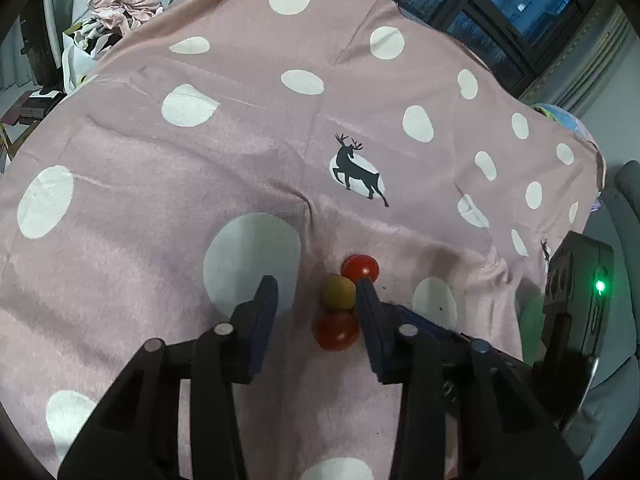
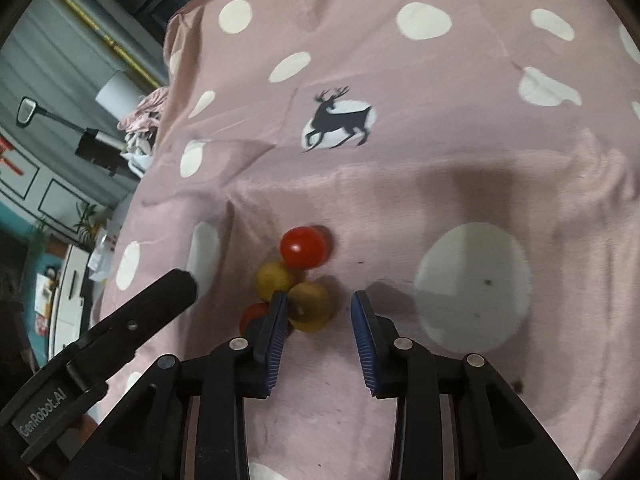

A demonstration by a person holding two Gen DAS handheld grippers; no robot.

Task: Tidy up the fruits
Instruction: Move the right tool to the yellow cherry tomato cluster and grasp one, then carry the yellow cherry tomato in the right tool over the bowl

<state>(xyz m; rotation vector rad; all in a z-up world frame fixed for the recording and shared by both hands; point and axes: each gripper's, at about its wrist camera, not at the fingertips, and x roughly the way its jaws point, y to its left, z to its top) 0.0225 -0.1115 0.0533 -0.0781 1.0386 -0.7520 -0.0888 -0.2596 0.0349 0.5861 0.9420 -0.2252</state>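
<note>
Small round tomatoes lie in a tight cluster on the pink spotted cloth. In the left wrist view I see a red tomato, a yellow tomato and a nearer red tomato. My left gripper stands open around them; they rest against its right finger and stay clear of the left one. In the right wrist view my right gripper is open around a second yellow tomato, which touches only the left pad. Beyond it lie the first yellow tomato and a red tomato; another red tomato is half hidden.
The cloth carries white dots and a black deer print. The right gripper's black housing with a green light stands close on the right. One finger of my left gripper reaches in beside the cluster. A heap of clothes lies past the far edge.
</note>
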